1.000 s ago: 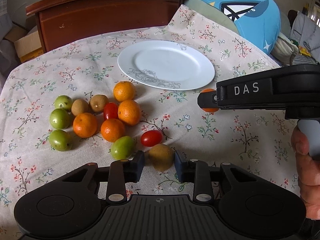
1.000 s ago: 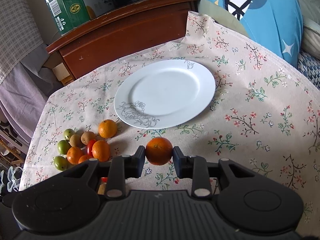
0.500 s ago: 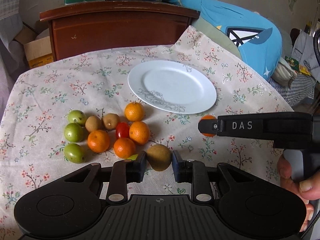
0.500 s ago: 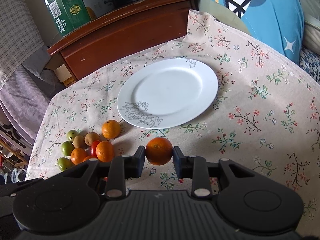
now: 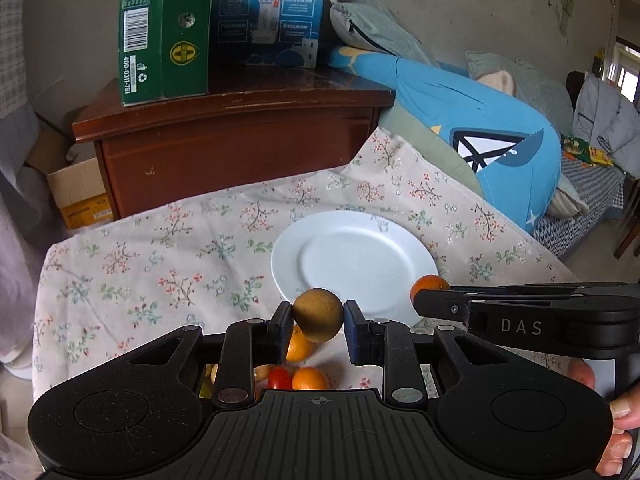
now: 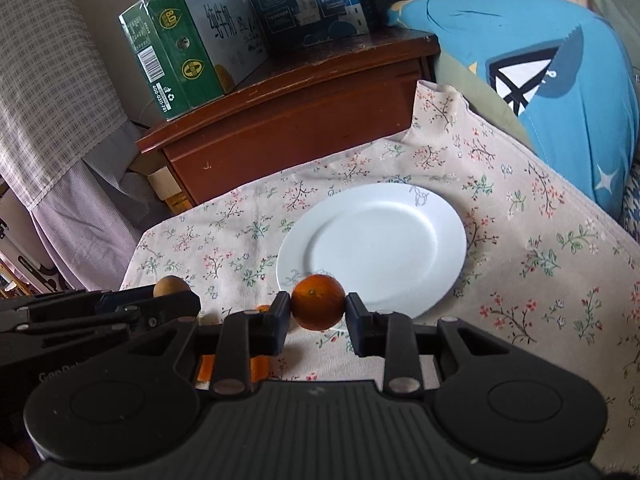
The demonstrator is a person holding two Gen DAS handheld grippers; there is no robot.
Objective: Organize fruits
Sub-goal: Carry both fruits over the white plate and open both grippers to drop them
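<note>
My left gripper (image 5: 318, 322) is shut on a brown kiwi (image 5: 317, 314), held above the floral cloth just short of the white plate (image 5: 360, 252). My right gripper (image 6: 318, 310) is shut on an orange (image 6: 318, 307), lifted at the near rim of the plate (image 6: 384, 240). In the left wrist view the right gripper (image 5: 424, 298) comes in from the right with its orange (image 5: 428, 285) at the plate's right edge. In the right wrist view the left gripper (image 6: 176, 294) and its kiwi (image 6: 171, 286) show at the left. Other oranges (image 5: 299, 346) and a red tomato (image 5: 279, 378) lie on the cloth under my left gripper.
A brown wooden cabinet (image 5: 240, 148) stands behind the table with a green carton (image 5: 164, 28) and a blue carton (image 5: 268, 12) on top. A blue cushion (image 5: 480, 136) lies at the back right. The floral cloth (image 5: 140, 272) covers the table. A hand (image 5: 612, 424) grips the right tool.
My left gripper closed on the kiwi and lifted it off the cloth toward the plate. My right gripper rose a little with its orange. The fruit pile has slid under the left gripper's body.
</note>
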